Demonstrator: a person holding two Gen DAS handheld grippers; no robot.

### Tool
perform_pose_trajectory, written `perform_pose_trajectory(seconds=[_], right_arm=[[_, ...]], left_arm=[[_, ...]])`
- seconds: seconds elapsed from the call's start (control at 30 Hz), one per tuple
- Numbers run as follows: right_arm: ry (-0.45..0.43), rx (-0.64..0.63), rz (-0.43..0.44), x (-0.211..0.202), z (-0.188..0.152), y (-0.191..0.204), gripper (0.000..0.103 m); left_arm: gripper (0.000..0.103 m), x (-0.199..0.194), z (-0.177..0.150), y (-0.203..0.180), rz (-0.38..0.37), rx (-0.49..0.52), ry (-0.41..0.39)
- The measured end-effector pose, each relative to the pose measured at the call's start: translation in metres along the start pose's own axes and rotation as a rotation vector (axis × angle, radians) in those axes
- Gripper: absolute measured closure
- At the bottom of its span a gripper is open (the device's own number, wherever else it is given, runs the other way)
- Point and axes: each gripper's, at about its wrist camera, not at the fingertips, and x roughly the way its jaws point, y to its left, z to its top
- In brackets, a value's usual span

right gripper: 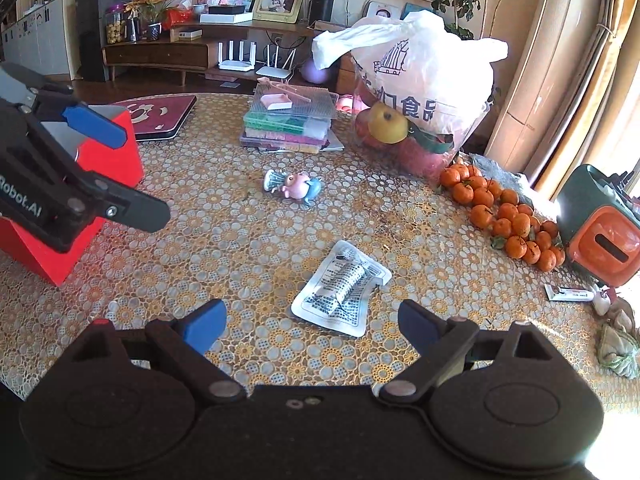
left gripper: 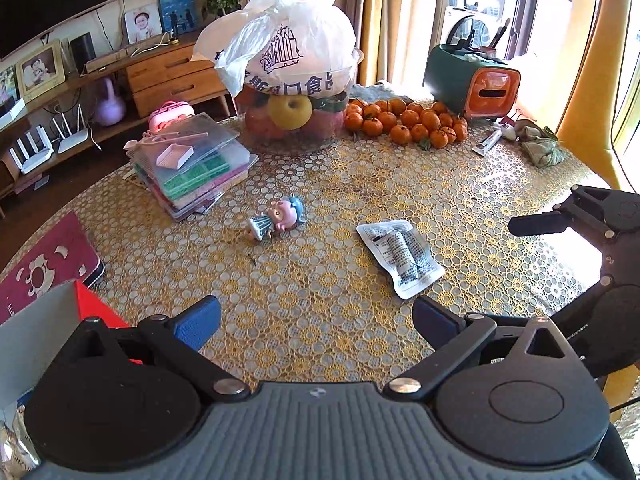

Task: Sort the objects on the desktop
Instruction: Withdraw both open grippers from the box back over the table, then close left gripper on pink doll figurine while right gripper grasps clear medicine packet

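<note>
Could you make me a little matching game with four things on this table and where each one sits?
Things:
1. toy figure
2. white sachet
3. tangerines
4. red box

Places:
A. heaped beside the orange and green container
B. lying on its side in the middle of the table
C. under the left gripper
D. flat on the table, just ahead of the open right gripper

Pairs: 1-B, 2-D, 3-A, 4-C
</note>
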Motion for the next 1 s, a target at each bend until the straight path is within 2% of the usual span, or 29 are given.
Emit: perform_pose_trajectory(seconds=[0.37, 0.7, 0.87, 1.0], right_arm=[[0.0, 0.073, 0.006, 0.034, -0.003, -0.023, 0.01], [0.003, 0.124, 0.003, 0.072, -0.001, -0.028, 0.01], [0.012, 0.129, -0.008, 0.086, 0.001, -0.029, 0.008], [0.019, 0.146, -0.018, 0.095, 0.001, -0.032, 0.008]], left_arm=[[0.001, 0.069, 0.031, 0.015, 0.007, -0.111, 0.039], [0.001, 0.122, 0.039, 0.029, 0.04, -0.17, 0.067], [0.001, 0.148, 0.049, 0.035, 0.038, -0.243, 0.085], [0.001, 0.168, 0.056, 0.042, 0.044, -0.34, 0.104]])
